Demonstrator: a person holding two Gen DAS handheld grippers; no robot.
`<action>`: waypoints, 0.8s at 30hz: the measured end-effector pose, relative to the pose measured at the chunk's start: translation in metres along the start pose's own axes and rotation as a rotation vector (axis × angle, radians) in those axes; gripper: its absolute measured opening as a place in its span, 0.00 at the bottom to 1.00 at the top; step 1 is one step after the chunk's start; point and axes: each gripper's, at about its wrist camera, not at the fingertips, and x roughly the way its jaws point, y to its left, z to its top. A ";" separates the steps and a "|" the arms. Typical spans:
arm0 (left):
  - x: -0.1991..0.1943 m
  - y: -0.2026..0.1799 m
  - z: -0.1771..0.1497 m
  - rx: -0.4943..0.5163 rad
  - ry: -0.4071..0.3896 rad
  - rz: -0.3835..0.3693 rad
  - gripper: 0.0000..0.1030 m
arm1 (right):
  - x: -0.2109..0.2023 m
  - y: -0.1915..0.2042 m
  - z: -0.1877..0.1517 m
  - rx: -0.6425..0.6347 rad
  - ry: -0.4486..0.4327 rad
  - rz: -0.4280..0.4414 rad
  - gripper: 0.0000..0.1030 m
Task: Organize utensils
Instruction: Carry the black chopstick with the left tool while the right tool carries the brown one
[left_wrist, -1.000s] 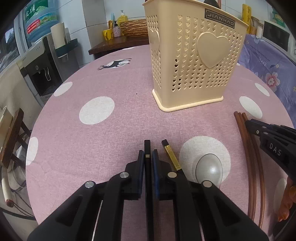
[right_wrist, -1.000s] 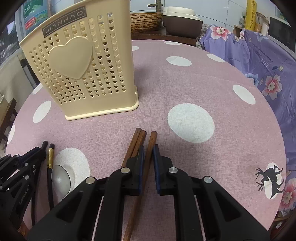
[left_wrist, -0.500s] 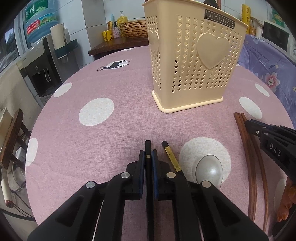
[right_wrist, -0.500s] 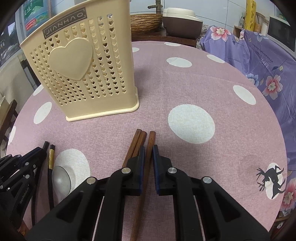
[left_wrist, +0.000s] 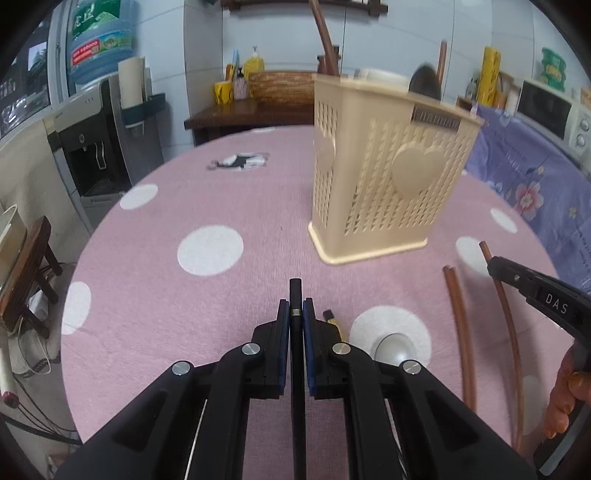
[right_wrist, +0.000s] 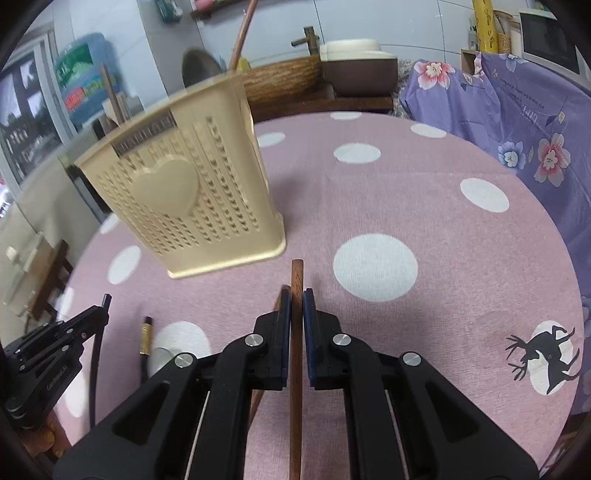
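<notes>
Both tongs have risen off the counter since half a second ago, each carrying one stick clear of the cloth.

Left tongs (left_wrist: 295, 310) are pressed together on a black chopstick (left_wrist: 296, 291), whose long axis runs straight forward between the fingers; its mate (left_wrist: 330, 319) and a spoon (left_wrist: 393, 349) lie on the pink counter (left_wrist: 207, 295) just to the right. Right tongs (right_wrist: 295, 301) pinch a brown chopstick (right_wrist: 296, 275) the same way, and two more brown sticks (left_wrist: 458, 325) lie on the cloth below. A beige holder (left_wrist: 384, 184) stands ahead of both, to the right of the left tongs and to the left of the right ones, with neither clearly nearer. Each stick points level at the holder's wall, so I judge each must tip upright before it goes down through the open top.
</notes>
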 end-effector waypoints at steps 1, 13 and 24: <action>-0.005 0.002 0.002 -0.006 -0.016 -0.004 0.08 | -0.008 -0.002 0.002 0.006 -0.016 0.026 0.08; -0.095 0.024 0.026 -0.068 -0.241 -0.058 0.08 | -0.111 -0.010 0.020 -0.039 -0.201 0.191 0.07; -0.117 0.025 0.038 -0.077 -0.320 -0.067 0.08 | -0.131 -0.008 0.027 -0.077 -0.242 0.212 0.07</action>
